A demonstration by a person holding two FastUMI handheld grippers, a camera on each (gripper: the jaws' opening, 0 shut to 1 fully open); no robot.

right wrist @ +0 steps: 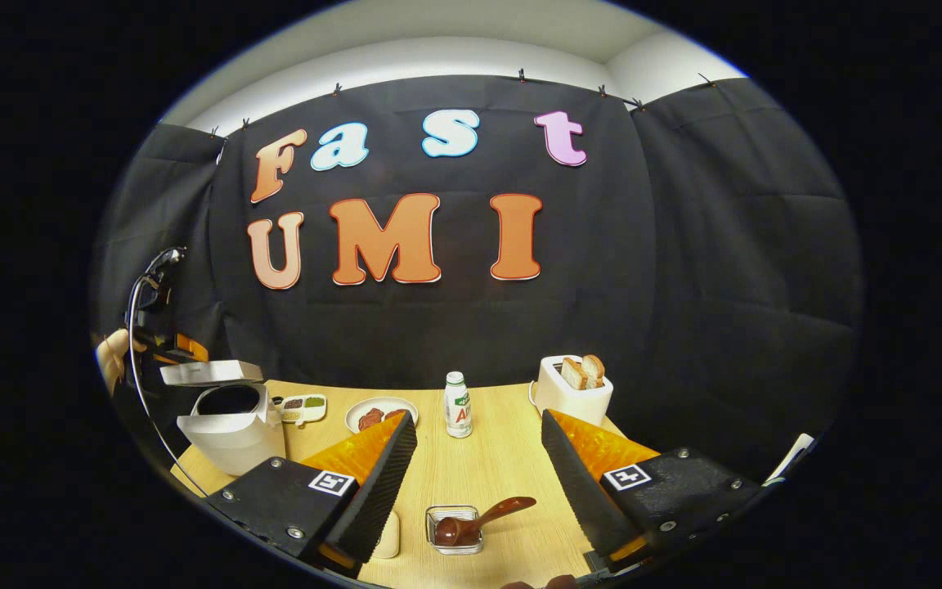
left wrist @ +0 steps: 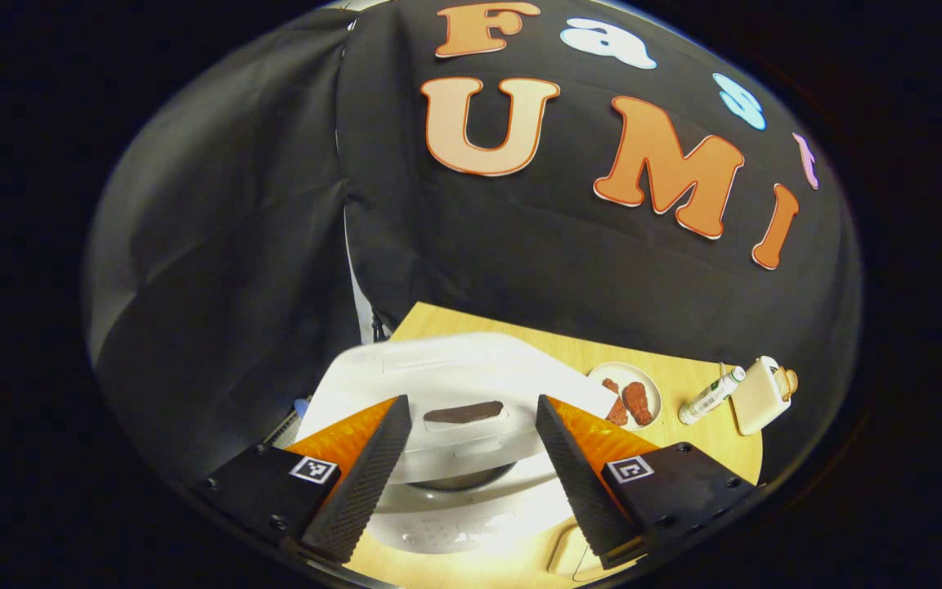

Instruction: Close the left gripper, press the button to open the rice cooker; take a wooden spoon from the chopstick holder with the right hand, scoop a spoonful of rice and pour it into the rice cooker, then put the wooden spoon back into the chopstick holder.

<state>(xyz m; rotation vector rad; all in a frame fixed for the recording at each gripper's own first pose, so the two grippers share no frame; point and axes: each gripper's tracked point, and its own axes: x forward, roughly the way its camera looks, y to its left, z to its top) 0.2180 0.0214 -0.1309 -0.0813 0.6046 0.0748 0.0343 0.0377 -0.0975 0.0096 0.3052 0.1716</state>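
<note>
Spotter: Fingers first. On your left gripper [left wrist: 471, 401] they stand wide apart with nothing between them, hovering just over the rice cooker [left wrist: 446, 507]. On your right gripper [right wrist: 479, 417] they are spread too, and empty, held above the surface [right wrist: 504, 466].

Checker: Then look past your right fingers. The wooden spoon [right wrist: 483, 514] lies just ahead and between them, its bowl resting in a small square holder [right wrist: 455, 540] and its handle slanting up to the right. You haven't touched it.

Spotter: Over at the left edge of the right gripper view, the cooker's lid [right wrist: 211, 373] is raised and the dark pot mouth is open. So I'd judge your button press done.

Checker: Agreed. That leaves you nearly everything else: gripping the spoon, scooping, pouring into the cooker, then returning the spoon to the holder.

Spotter: One caution for you: I can't make out where the rice sits. Farther back stand a plate [right wrist: 381, 413], a bottle [right wrist: 458, 405] and a toaster [right wrist: 573, 393], well apart from the spoon.
</note>
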